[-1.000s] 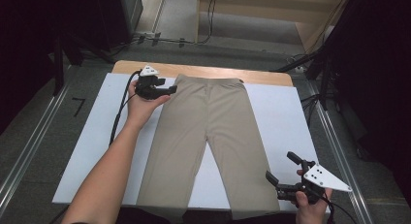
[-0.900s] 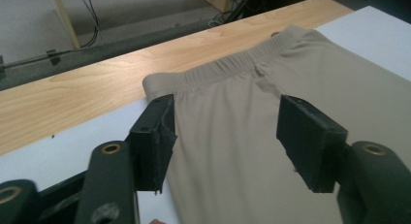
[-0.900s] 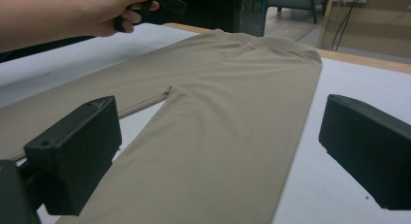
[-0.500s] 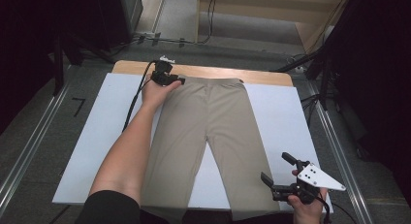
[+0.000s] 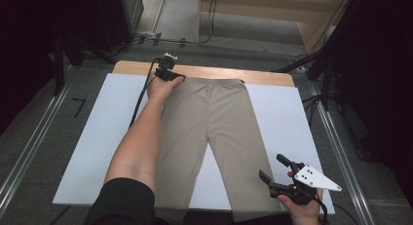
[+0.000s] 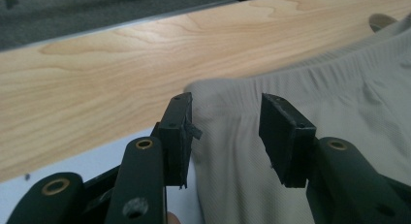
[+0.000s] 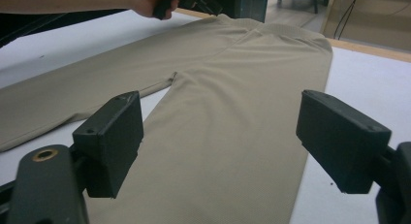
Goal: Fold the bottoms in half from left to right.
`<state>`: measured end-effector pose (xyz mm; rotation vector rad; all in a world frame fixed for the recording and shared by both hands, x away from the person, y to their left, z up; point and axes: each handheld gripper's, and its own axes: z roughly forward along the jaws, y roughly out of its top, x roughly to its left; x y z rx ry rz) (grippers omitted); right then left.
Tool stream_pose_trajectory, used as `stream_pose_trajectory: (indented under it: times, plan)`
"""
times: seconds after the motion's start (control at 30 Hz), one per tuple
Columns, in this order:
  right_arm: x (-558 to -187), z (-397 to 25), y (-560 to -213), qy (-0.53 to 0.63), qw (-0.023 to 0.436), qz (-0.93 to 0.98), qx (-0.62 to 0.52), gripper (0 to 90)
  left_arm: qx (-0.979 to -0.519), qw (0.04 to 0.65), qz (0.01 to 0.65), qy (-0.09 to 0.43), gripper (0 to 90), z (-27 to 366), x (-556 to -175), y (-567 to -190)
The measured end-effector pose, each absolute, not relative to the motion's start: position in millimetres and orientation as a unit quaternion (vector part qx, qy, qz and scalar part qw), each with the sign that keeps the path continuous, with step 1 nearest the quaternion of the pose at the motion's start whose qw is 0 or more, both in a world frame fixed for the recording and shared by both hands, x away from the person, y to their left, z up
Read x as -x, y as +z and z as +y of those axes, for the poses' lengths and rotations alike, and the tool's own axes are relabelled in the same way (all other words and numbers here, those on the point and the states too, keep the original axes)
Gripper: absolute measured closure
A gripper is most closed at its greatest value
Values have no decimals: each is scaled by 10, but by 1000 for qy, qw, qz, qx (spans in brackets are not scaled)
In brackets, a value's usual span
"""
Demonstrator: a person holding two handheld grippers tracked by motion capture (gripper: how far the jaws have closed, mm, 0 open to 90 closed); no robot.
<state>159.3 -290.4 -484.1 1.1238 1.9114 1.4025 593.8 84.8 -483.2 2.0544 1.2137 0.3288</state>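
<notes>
Our left arm had reached farther up the table to the waistband corner.

The beige trousers [image 5: 214, 132] lay flat on the white board [image 5: 97, 137], long axis running away from us. Our left gripper [image 6: 225, 136], jaws spread, straddled the waistband's [image 6: 291, 81] left corner; our right gripper [image 5: 276, 175], also spread, hovered by the right hem.

Wide-open right hand-held gripper [image 7: 220, 146] above beige trousers [image 7: 232, 117] on white board [image 7: 358, 78].
</notes>
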Motion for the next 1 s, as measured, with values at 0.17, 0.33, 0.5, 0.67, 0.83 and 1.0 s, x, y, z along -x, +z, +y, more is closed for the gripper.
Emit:
stream_pose_trajectory:
  times: [0.17,0.33,0.5,0.67,0.83,1.0]
  plan:
    - [-1593,-2894,-4862,515,251,707,-414,167,-793,343,483,139,554,809,-5999,-4809]
    - [-1603,-2877,-4866,519,249,707,-411,174,-803,311,494,124,569,806,-6031,-4910]
    - [-1607,-2875,-4873,517,248,708,-412,177,-809,295,485,148,696,761,-5990,-4931]
    - [-1610,-2833,-4860,522,243,705,-415,232,-807,301,489,137,858,732,-5973,-4905]
    - [-1578,-2703,-4797,529,229,705,-412,326,-803,330,480,127,862,733,-5923,-4726]
    - [-1575,-2394,-4681,538,193,721,-392,339,-792,362,479,113,863,803,-5872,-4477]
